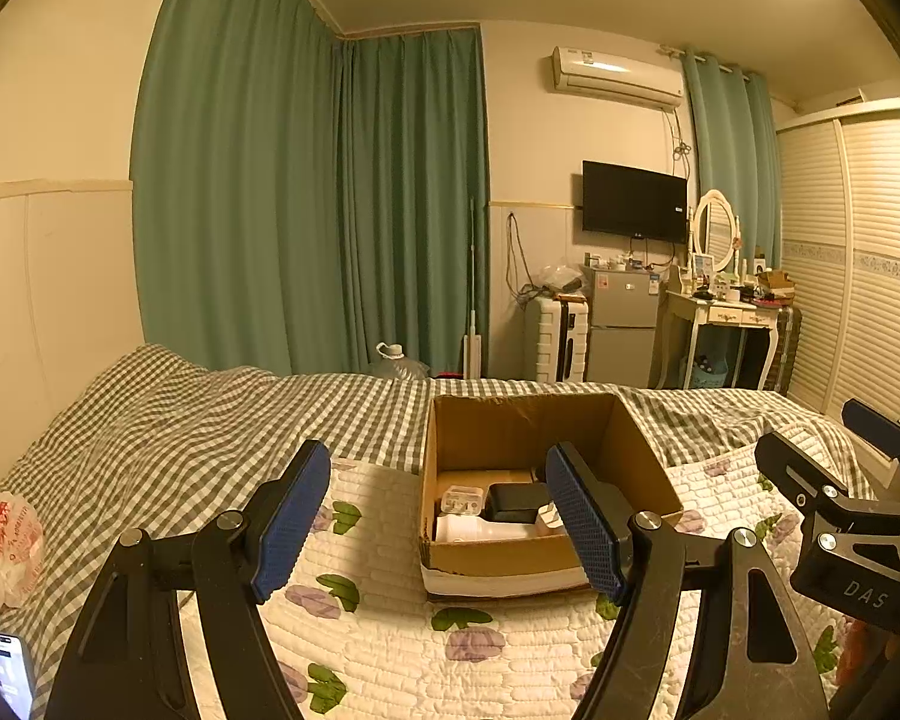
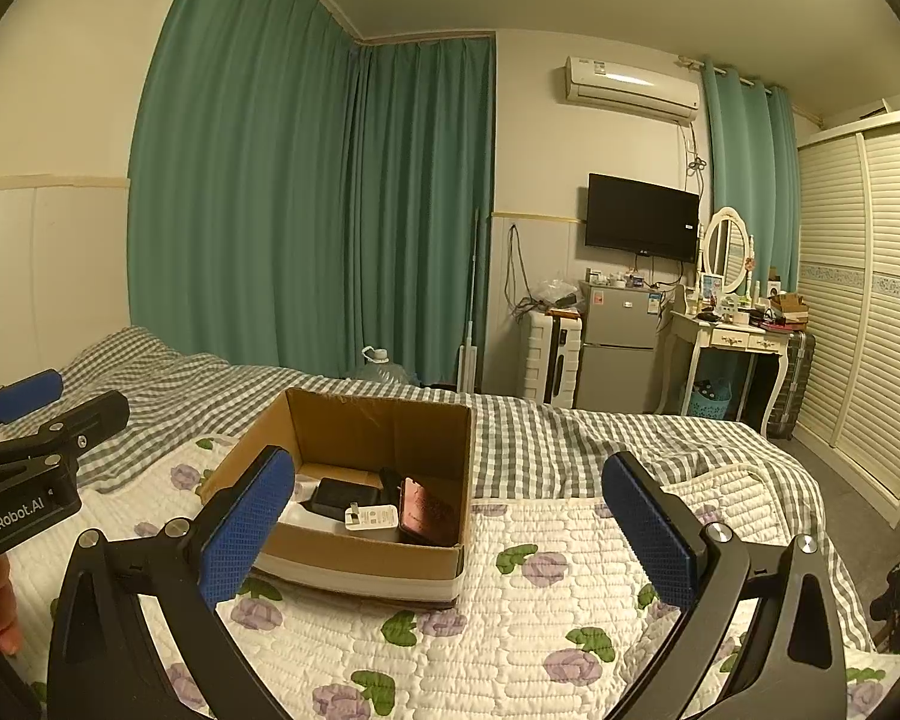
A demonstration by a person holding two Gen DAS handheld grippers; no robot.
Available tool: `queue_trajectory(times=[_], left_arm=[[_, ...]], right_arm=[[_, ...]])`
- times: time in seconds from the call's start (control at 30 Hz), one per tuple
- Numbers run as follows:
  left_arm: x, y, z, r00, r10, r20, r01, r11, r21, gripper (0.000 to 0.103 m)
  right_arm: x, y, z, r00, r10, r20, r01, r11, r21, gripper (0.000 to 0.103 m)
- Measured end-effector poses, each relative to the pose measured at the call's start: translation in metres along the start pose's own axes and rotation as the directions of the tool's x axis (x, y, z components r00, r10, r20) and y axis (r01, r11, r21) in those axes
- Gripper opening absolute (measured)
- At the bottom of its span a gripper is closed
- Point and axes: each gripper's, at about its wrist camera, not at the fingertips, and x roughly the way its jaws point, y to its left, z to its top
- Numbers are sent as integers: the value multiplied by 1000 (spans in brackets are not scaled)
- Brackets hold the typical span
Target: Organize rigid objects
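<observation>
An open cardboard box (image 1: 642,450) (image 2: 384,420) sits on the flowered quilt on the bed. Inside lie a black case (image 1: 513,501) (image 2: 336,495), a white charger plug (image 2: 369,519), a small clear packet (image 1: 462,499), a white item (image 1: 480,529) and a reddish phone (image 2: 429,510) leaning on the right wall. My left gripper (image 1: 444,516) is open, held above the quilt just short of the box, nothing between its blue pads. My right gripper (image 2: 450,528) is open too, empty, to the right of the box. Each gripper shows at the edge of the other's view.
A phone (image 1: 9,675) with a lit screen and a white plastic bag (image 1: 3,546) lie at the bed's left edge. Beyond the bed stand green curtains, a water jug (image 1: 393,360), a white suitcase (image 2: 549,360), a small fridge (image 2: 618,348), a dressing table (image 2: 732,336) and a wardrobe.
</observation>
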Motion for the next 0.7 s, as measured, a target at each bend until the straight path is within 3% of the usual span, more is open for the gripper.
queue_trajectory(times=[0.7], left_arm=[[2,-1,-3,1000,1,-12,-1,1000,0,77]], right_arm=[[0,-1,-3,1000,0,-9,0,1000,-3,103]])
